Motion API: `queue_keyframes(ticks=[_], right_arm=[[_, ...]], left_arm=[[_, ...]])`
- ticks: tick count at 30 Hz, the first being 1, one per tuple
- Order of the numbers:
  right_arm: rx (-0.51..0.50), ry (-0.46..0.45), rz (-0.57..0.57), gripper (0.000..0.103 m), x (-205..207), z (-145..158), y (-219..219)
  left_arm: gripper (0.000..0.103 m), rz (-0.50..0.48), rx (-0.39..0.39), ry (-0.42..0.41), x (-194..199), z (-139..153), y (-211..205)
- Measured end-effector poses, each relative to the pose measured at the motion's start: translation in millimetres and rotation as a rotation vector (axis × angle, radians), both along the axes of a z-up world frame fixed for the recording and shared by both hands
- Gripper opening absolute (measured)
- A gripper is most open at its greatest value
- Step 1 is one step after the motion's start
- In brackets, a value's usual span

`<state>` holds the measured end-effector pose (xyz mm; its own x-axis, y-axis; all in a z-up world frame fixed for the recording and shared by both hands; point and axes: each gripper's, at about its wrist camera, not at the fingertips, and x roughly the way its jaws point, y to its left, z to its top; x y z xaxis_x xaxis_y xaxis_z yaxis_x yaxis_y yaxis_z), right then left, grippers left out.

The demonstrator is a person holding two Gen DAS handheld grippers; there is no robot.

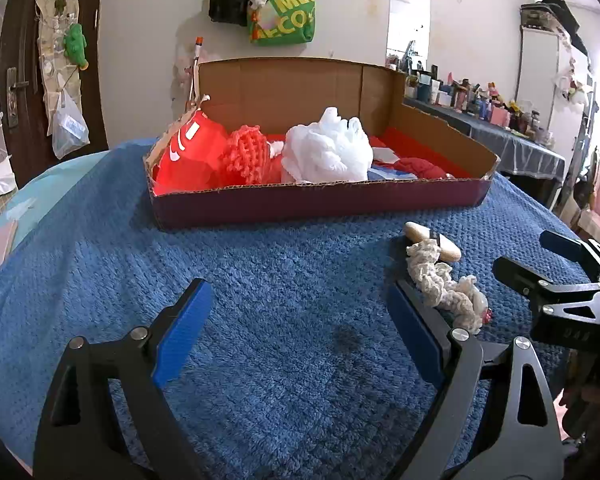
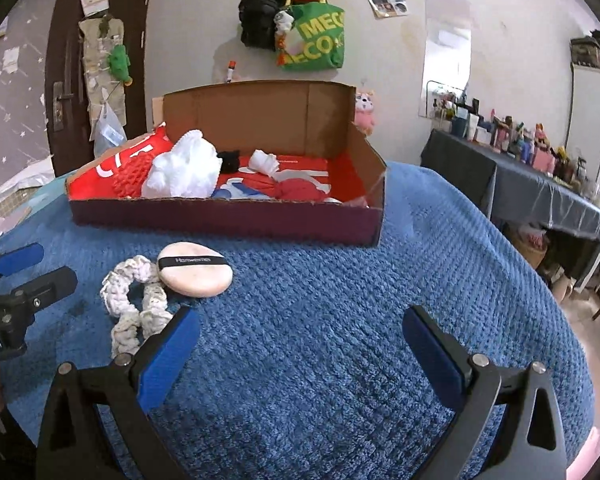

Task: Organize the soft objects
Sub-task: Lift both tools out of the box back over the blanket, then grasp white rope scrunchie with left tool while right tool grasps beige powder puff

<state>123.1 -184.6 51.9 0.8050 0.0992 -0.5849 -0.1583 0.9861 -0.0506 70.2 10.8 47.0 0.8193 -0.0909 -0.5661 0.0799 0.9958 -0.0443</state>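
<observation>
A cardboard box (image 1: pixel 320 202) (image 2: pixel 228 220) stands on the blue blanket and holds a red cloth (image 1: pixel 188 152), an orange crochet piece (image 1: pixel 246 152), a white fluffy bundle (image 1: pixel 328 152) (image 2: pixel 184 172) and a red knotted cloth (image 2: pixel 296 190). In front of the box lie a cream braided rope (image 1: pixel 446 284) (image 2: pixel 134 304) and a pink powder puff (image 2: pixel 196 268) (image 1: pixel 432 240), touching each other. My left gripper (image 1: pixel 300 328) is open and empty, just left of the rope. My right gripper (image 2: pixel 300 344) is open and empty, right of the rope.
The blue textured blanket (image 1: pixel 260 300) covers the surface. A dark-clothed side table (image 2: pixel 540 184) crowded with small items stands to the right. Bags (image 1: pixel 280 8) hang on the wall behind the box. A dark door (image 2: pixel 72 60) is at the left.
</observation>
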Motion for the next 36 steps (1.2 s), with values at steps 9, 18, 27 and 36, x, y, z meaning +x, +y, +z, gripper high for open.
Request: queue_keyframes(ticks=[9,18,27,36], right_arm=[[0.033,0.027,-0.016,0.103,7,-3,-5],[0.06,0.046,-0.008,0.103,8,-2,-9],[0.076,0.04,-0.048,0.103,11,10,-35],[0.098,0.036,-0.079,0.103,18,20,-56]], left_arm=[[0.089,0.006,0.021,-0.002,2,-2,-2],[0.089,-0.007,0.011,0.008,4,5,-8],[0.089,-0.166,-0.047,0.066,15,12,-43],[0.089,-0.256,-0.021,0.214,33,-7,-75]])
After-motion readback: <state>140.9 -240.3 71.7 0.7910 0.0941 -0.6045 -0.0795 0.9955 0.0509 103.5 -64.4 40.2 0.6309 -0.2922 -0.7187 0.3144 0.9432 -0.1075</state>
